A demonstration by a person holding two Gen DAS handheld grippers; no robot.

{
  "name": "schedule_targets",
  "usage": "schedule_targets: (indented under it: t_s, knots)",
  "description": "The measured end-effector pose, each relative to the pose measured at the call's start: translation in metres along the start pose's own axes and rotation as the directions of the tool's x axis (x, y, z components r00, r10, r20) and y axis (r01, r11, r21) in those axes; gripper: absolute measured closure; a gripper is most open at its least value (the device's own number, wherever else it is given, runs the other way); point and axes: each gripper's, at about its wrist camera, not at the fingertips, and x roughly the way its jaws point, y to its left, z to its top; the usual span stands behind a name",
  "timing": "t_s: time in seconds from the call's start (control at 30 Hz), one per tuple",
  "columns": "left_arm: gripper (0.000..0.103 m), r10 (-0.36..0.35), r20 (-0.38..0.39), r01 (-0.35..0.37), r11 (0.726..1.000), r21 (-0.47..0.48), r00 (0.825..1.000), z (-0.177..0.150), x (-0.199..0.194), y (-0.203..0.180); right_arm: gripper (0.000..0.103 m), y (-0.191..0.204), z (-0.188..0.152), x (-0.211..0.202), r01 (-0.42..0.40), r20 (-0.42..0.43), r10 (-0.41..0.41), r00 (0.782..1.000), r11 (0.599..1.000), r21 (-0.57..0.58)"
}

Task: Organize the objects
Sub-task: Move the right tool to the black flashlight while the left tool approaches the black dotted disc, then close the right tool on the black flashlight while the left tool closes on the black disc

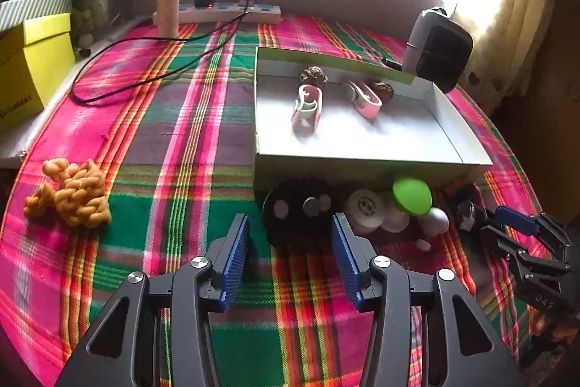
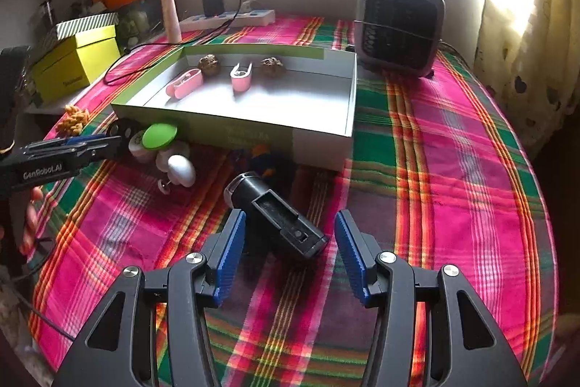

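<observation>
Right wrist view: my right tongs (image 2: pixel 286 256) gape open around the black flashlight-like tube (image 2: pixel 277 218), its long axis slanting across them; left tongs (image 1: pixel 290 258) open, farther.

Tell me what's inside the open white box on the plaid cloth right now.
Inside the white box lie two pink clips and two brown knobbly balls, all toward the far wall. The strip of floor behind the near wall is hidden in both views.
</observation>
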Motion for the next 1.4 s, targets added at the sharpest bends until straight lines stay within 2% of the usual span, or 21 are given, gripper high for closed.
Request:
schedule_targets:
  t_s: [0.13, 0.33, 0.57, 0.67, 0.8, 0.87, 1.03, 1.17, 1.4]
  knots:
    - [0.058, 0.003, 0.002, -0.003, 1.000, 0.004, 1.000, 0.004, 0.004, -0.001, 0.051, 0.000, 0.001, 0.007, -0.040, -0.034, 0.040, 0.999, 0.999, -0.006]
    - [0.058, 0.005, 0.006, -0.005, 1.000, 0.000, 1.000, 0.007, 0.006, -0.002, 0.051, 0.006, -0.001, 0.005, -0.078, -0.040, 0.077, 0.996, 0.997, -0.023]
    - [0.059, 0.002, 0.009, -0.002, 1.000, -0.005, 1.000, 0.009, 0.008, -0.002, 0.051, 0.010, 0.002, 0.008, -0.067, -0.045, 0.067, 0.997, 0.998, 0.004]
    - [0.069, -0.004, 0.004, 0.004, 1.000, -0.007, 1.000, 0.009, 0.009, -0.003, 0.051, 0.014, 0.003, 0.009, -0.046, -0.050, 0.046, 0.998, 0.999, 0.001]
    - [0.075, -0.019, 0.002, 0.019, 1.000, -0.009, 1.000, 0.008, 0.007, -0.003, 0.052, 0.020, 0.003, 0.010, -0.034, -0.051, 0.034, 0.998, 0.999, 0.003]
    - [0.076, -0.025, 0.002, 0.025, 1.000, -0.010, 1.000, 0.008, 0.007, -0.002, 0.058, 0.021, 0.003, 0.010, -0.008, -0.053, 0.008, 0.999, 1.000, 0.003]
    - [0.077, -0.039, 0.000, 0.039, 0.999, -0.027, 0.999, 0.007, 0.006, 0.001, 0.063, 0.022, 0.003, 0.009, -0.010, -0.046, 0.011, 0.999, 1.000, 0.016]
    - [0.077, -0.031, -0.005, 0.030, 0.999, -0.021, 1.000, 0.003, 0.003, -0.002, 0.072, 0.023, -0.001, 0.005, -0.047, -0.038, 0.048, 0.998, 0.999, 0.024]
    - [0.077, 0.003, -0.012, -0.004, 1.000, -0.019, 1.000, -0.004, -0.004, -0.005, 0.074, 0.030, -0.006, 0.000, -0.114, -0.035, 0.114, 0.993, 0.993, 0.007]
